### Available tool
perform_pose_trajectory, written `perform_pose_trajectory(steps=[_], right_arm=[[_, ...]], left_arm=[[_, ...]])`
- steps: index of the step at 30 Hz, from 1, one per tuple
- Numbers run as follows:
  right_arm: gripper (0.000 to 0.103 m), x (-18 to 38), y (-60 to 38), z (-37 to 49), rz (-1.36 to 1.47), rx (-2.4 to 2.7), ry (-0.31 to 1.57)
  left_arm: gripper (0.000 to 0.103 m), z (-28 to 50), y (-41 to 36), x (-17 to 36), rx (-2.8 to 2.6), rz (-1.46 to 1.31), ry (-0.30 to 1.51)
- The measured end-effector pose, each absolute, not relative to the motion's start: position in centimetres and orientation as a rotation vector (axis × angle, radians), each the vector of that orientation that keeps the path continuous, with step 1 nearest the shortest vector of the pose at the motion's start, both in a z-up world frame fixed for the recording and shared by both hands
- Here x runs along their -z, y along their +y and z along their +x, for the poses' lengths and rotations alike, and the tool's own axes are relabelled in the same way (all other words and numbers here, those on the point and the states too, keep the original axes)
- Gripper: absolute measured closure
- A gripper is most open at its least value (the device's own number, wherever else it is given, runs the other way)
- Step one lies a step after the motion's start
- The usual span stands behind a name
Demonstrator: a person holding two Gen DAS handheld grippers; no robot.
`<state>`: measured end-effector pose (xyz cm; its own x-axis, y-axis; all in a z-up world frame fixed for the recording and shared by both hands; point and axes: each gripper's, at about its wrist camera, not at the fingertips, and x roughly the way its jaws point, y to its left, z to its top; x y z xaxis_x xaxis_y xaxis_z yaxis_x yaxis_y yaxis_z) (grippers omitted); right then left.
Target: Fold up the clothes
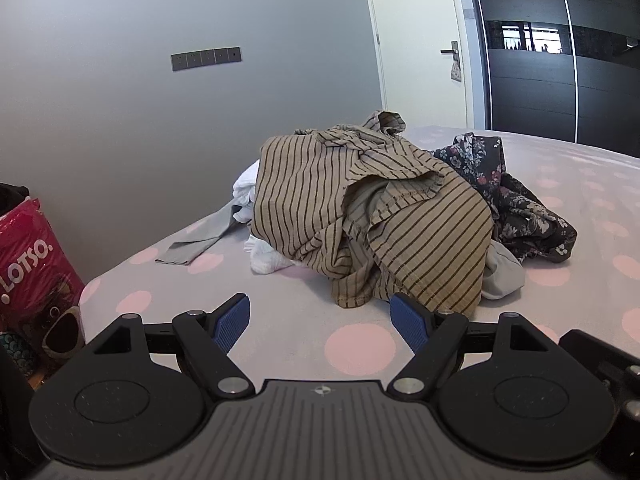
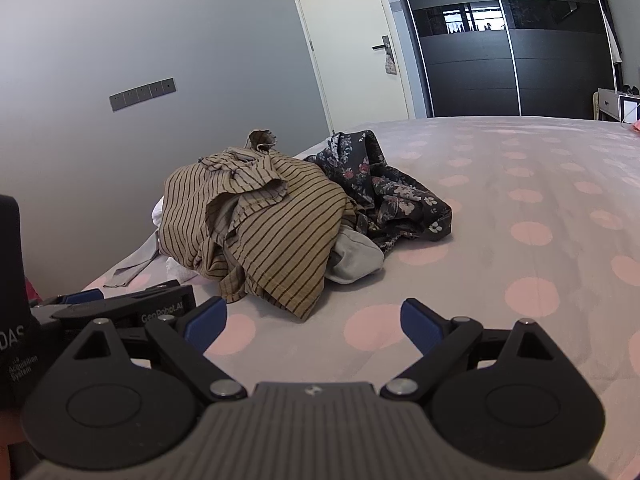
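A pile of clothes lies on a bed with a grey, pink-dotted cover (image 1: 280,332). On top is a tan garment with dark stripes (image 1: 320,200), also in the right wrist view (image 2: 280,224). Behind it lies a dark floral garment (image 1: 516,200) (image 2: 392,192). White cloth (image 1: 264,258) and grey cloth (image 1: 500,276) (image 2: 356,260) stick out from under the pile. My left gripper (image 1: 320,312) is open and empty, just short of the pile. My right gripper (image 2: 314,316) is open and empty, nearer the front. The left gripper also shows in the right wrist view (image 2: 120,304).
A grey strip of cloth (image 1: 200,236) trails toward the bed's left edge. A pink Lotso bag (image 1: 32,264) stands on the floor at the left. A grey wall with a switch panel (image 1: 206,58), a white door (image 1: 420,40) and a dark wardrobe (image 1: 560,60) lie behind.
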<state>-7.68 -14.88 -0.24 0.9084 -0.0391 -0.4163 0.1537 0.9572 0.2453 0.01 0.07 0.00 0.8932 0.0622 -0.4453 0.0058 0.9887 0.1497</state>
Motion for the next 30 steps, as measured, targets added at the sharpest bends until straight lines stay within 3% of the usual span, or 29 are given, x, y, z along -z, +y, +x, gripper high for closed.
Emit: perform_pose_trajectory(steps=[30], right_arm=[[0.008,0.2,-13.2,-5.7,0.299,0.109,0.447]], left_arm=[[0.025,1.6,2.9,0.0,-0.07,0.094,0.529]])
